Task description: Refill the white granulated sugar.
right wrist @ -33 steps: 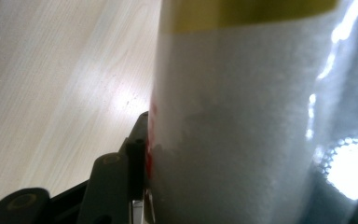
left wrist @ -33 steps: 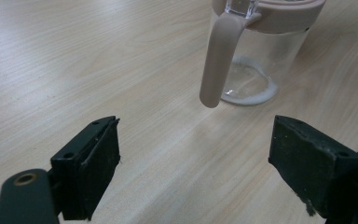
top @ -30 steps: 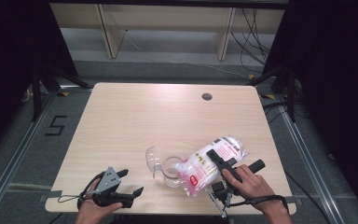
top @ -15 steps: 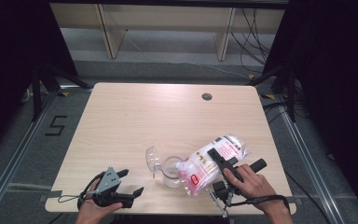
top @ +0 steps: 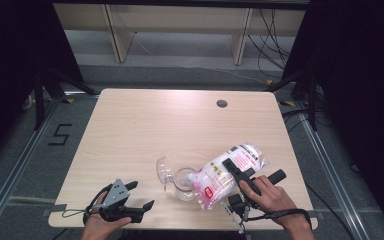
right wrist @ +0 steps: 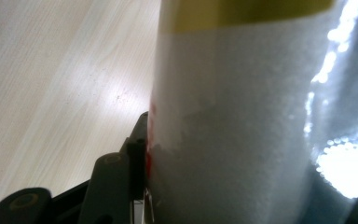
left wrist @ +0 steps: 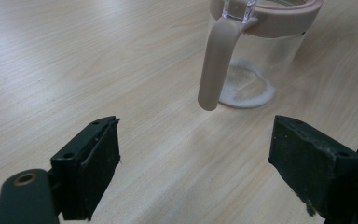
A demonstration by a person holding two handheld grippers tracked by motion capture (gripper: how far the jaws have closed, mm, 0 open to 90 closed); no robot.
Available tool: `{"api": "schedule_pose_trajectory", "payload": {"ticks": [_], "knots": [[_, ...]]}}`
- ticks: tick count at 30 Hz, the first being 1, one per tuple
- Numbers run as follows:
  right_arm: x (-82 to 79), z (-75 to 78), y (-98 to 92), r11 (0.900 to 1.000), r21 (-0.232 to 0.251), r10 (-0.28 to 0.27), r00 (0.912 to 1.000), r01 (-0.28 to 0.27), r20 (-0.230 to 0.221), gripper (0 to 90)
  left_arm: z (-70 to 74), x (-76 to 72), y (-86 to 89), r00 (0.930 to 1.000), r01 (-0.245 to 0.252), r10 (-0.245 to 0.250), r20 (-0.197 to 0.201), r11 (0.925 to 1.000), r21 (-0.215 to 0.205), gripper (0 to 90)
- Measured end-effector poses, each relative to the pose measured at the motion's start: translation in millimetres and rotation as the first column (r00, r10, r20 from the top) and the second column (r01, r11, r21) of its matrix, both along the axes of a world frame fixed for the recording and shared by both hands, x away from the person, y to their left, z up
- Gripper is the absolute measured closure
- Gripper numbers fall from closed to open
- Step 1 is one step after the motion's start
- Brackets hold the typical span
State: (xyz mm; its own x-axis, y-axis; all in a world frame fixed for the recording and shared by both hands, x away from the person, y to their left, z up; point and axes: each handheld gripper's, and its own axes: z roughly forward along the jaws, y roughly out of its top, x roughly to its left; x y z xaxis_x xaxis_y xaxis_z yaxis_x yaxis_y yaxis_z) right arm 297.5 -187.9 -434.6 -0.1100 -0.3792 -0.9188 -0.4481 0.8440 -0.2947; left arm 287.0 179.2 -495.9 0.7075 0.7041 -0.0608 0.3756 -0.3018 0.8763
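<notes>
The left gripper (top: 130, 200) sits low at the near left corner of the table (top: 145, 125), held in the person's left hand (top: 102, 222). Its jaws stand wide apart with nothing between them; in the left gripper view bare wood shows across the whole gap. Ahead of those jaws, and a little toward the right-hand one, stands a clear jug (left wrist: 254, 56) with a pale pink rim and a pink handle (left wrist: 216, 63) that hangs down on the side facing the jaws. A thin layer of white grains covers the jug's bottom (left wrist: 247, 91). The jug is apart from both jaws, not touched by either.

In the high view the jug (top: 184, 181) stands upright between the two grippers, its clear lid (top: 164, 172) flipped open and leaning away to the left of the mouth.

The right gripper (top: 240, 172) is held in the person's right hand (top: 267, 197) and is clamped on a plastic bag of white grains (top: 227, 172). The jaws are about half closed, pressing on the bag's body; in the right gripper view the left jaw lies flat against the bag (right wrist: 233, 130), which fills the space between the jaws. The bag is tilted, its lower end down beside the jug's mouth, its upper end reaching beyond the jaws, up and to the right.
</notes>
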Motion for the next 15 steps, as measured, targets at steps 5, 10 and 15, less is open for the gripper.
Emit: {"api": "schedule_pose_trajectory", "payload": {"ticks": [5,10,15], "knots": [[0.1,-1.4,0.7,1.0,0.008,0.011,0.9999,-0.011,0.003,53.9,-0.3,-0.3,-0.7,1.0,-0.001,0.001,-0.003,1.0,-0.002,15.8],[-0.3,-2.5,0.7,1.0,0.012,0.007,1.0,-0.007,0.002,54.0,-0.4,0.0,-0.6,1.0,-0.002,0.002,0.0,1.0,-0.006,15.8],[-0.4,-1.3,0.6,1.0,0.0,0.008,0.9999,-0.008,0.007,54.1,0.2,-0.5,-0.5,1.0,-0.001,0.001,0.0,1.0,0.005,15.8]]}}
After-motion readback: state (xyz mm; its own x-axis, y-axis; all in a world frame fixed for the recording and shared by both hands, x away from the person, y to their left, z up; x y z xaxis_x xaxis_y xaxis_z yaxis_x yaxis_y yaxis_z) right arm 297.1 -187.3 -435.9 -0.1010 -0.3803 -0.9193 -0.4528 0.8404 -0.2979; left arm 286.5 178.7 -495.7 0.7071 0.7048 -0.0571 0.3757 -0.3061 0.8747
